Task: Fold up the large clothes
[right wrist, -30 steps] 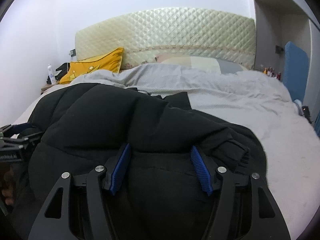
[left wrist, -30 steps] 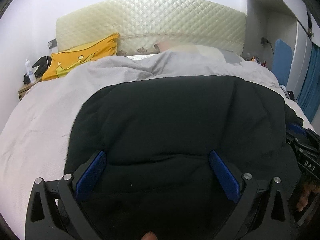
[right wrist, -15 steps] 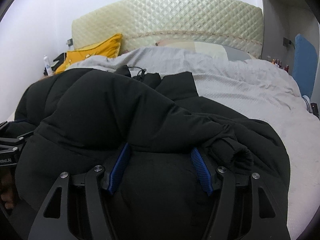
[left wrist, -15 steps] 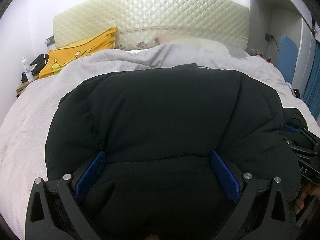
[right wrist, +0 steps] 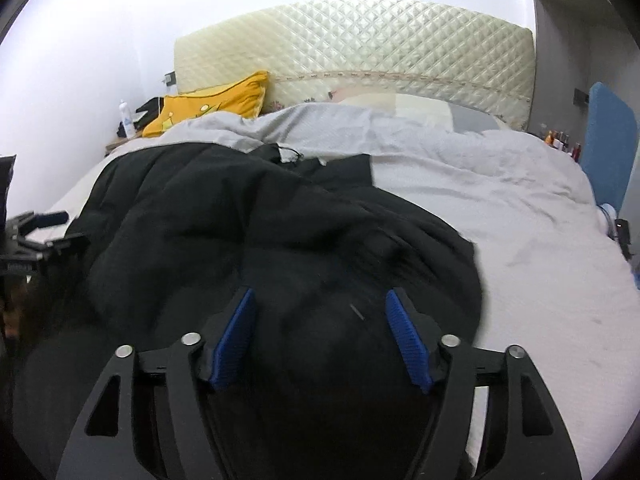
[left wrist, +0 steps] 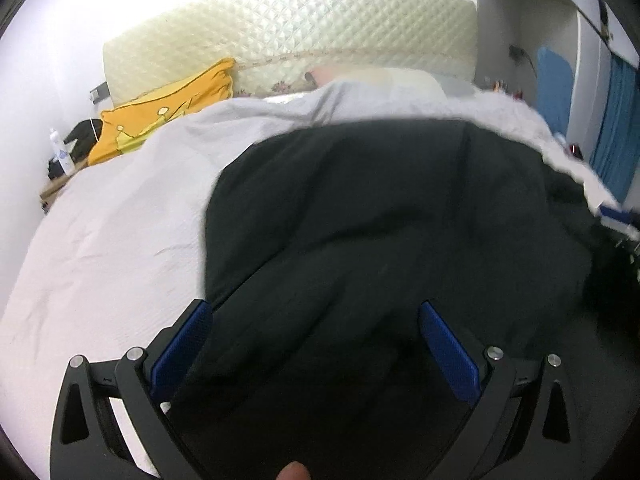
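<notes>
A large black padded jacket [left wrist: 380, 220] lies bunched on the bed's grey-white duvet [left wrist: 112, 248]. It also shows in the right wrist view [right wrist: 224, 232]. My left gripper [left wrist: 316, 320] has its blue pads wide apart with thick jacket fabric bulging between them. My right gripper [right wrist: 320, 312] stands the same way, pads apart around a thick fold of the jacket. Whether either one pinches the cloth is hidden by the fabric. The left gripper also shows at the left edge of the right wrist view [right wrist: 36, 224].
A yellow pillow [left wrist: 168, 112] and a quilted cream headboard [left wrist: 296, 40] stand at the bed's far end. A bedside table with a bottle [left wrist: 60, 152] is at the far left. A blue board [right wrist: 608, 144] and blue curtain [left wrist: 616, 128] are on the right.
The jacket has come back down and toward me from its raised, spread state. Both views are motion-blurred. The pad spacing of both grippers looks unchanged.
</notes>
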A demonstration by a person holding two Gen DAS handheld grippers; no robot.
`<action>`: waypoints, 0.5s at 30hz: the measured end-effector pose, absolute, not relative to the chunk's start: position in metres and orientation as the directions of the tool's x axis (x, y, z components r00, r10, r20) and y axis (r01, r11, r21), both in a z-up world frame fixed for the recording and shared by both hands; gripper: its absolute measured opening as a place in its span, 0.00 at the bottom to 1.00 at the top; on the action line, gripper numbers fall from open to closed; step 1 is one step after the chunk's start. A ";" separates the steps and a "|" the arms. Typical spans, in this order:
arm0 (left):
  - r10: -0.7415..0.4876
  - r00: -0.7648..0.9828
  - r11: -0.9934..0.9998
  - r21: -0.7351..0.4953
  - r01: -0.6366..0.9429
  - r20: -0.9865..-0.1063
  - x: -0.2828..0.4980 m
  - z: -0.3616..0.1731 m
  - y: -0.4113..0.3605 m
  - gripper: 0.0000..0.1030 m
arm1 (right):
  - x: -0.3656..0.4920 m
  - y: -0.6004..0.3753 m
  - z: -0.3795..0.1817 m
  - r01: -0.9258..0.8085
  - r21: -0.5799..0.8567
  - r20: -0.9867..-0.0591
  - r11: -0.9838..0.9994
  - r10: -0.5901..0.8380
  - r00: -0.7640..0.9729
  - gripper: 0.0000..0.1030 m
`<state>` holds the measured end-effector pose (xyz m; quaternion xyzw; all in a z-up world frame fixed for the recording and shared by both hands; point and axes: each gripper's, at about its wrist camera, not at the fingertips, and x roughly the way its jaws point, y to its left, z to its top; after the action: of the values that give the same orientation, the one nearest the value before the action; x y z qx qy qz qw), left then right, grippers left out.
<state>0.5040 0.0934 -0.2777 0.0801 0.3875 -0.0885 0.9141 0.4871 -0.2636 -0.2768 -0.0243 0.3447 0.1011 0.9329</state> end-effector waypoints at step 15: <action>0.122 0.660 0.981 0.192 0.034 -0.741 0.504 -0.320 0.137 1.00 | 0.491 -0.287 -0.327 -0.056 -0.093 -0.715 0.994 -0.028 0.699 0.84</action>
<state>0.5040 0.1367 -0.3202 0.0951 0.4114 0.0242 0.9061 0.4910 -0.2865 -0.3271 -0.0540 0.3880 0.0076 0.9201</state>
